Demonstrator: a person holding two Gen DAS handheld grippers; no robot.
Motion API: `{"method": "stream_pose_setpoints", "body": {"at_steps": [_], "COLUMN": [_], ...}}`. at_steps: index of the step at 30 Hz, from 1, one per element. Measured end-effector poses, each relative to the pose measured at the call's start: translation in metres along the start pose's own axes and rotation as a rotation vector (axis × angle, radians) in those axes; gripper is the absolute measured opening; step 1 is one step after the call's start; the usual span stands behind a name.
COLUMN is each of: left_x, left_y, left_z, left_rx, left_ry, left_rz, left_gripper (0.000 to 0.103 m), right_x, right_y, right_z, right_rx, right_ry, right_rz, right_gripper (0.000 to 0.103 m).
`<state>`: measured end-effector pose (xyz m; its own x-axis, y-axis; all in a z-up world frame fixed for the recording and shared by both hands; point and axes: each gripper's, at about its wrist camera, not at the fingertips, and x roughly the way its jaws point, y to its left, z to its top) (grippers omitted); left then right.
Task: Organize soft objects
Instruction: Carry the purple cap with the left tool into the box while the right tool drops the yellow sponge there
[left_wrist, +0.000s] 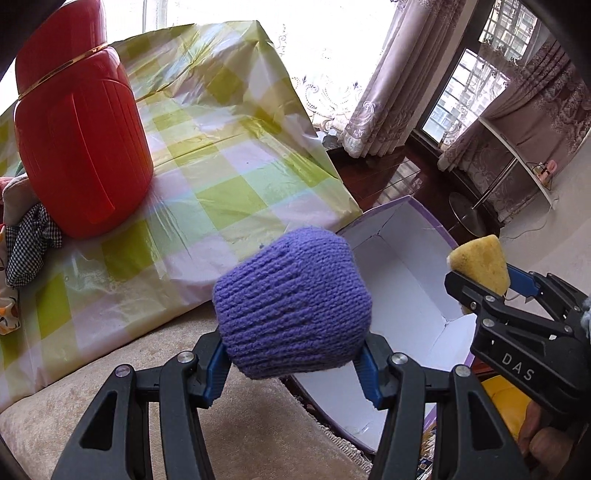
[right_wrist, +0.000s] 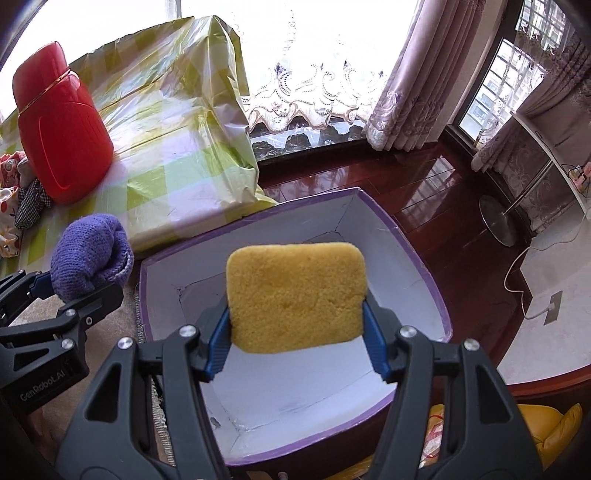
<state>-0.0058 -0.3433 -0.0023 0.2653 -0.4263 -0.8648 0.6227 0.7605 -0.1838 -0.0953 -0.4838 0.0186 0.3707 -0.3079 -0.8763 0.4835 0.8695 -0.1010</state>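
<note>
Nearest the lens, our left gripper (left_wrist: 293, 363) clamps a purple knitted item (left_wrist: 291, 306) between its blue pads, held above a beige upholstered seat (left_wrist: 92, 387) and just beside an open box. Our right gripper (right_wrist: 297, 332) grips a yellow sponge (right_wrist: 297, 297) by its two sides, poised over that same box (right_wrist: 424, 273), which has white inner walls and a purple rim. On the seat lies a green-and-white checked plastic sheet (left_wrist: 221, 147) bearing a red plastic container (left_wrist: 81, 144) with a gold band; crumpled fabrics, one in black-and-white check (left_wrist: 29, 243), sit at its left. We see a glossy dark wooden floor (right_wrist: 369, 184), lace sheers (right_wrist: 306, 88), patterned mauve curtains (right_wrist: 406, 74) at barred windows, and a white table on a metal stand (right_wrist: 498, 221). Legible writing: "DAS" on the right gripper in the left wrist view; "GenRobot.AI" on the left gripper in the right wrist view.
</note>
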Motion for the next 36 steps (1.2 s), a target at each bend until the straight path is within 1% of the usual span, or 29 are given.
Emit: {"method": "stream_pose_setpoints", "body": {"at_steps": [7,15,19,22,23,24,25,26,30,33,36], "left_x": [0.003,0.007,0.008,0.009,0.009,0.010,0.010,0.010,0.010,0.009,0.004], "left_y": [-0.005,-0.011,-0.016,-0.018,-0.019,-0.019,-0.019,-0.020,-0.021,-0.019,-0.015], "left_z": [0.000,0.002,0.003,0.003,0.003,0.004,0.004,0.004,0.004,0.003,0.002], "left_rx": [0.012,0.018,0.024,0.025,0.023,0.022,0.022,0.023,0.028,0.026,0.027], "left_ry": [0.007,0.017,0.016,0.020,0.025,0.028,0.027,0.025,0.027,0.028,0.021], "left_rz": [-0.007,-0.055,-0.066,-0.077,-0.080,-0.082,-0.081,-0.079,-0.073,-0.067,-0.045], "left_gripper": [0.058,0.060,0.060,0.067,0.072,0.081,0.085,0.087,0.087,0.087,0.087], "right_x": [0.007,0.009,0.008,0.010,0.011,0.011,0.012,0.012,0.011,0.009,0.008], "right_y": [-0.003,-0.011,-0.013,-0.015,-0.016,-0.017,-0.017,-0.018,-0.017,-0.015,-0.011], "right_z": [0.000,0.002,0.002,0.001,0.002,0.002,0.002,0.001,0.002,0.001,0.001], "right_rx": [0.003,0.019,0.021,0.025,0.029,0.032,0.034,0.035,0.031,0.027,0.023], "right_ry": [0.008,0.002,-0.003,-0.002,0.000,0.003,0.003,0.003,-0.004,-0.009,-0.009], "right_rz": [-0.039,-0.103,-0.128,-0.142,-0.144,-0.148,-0.150,-0.153,-0.167,-0.173,-0.164], "right_gripper": [0.065,0.066,0.067,0.068,0.068,0.069,0.069,0.070,0.077,0.078,0.079]}}
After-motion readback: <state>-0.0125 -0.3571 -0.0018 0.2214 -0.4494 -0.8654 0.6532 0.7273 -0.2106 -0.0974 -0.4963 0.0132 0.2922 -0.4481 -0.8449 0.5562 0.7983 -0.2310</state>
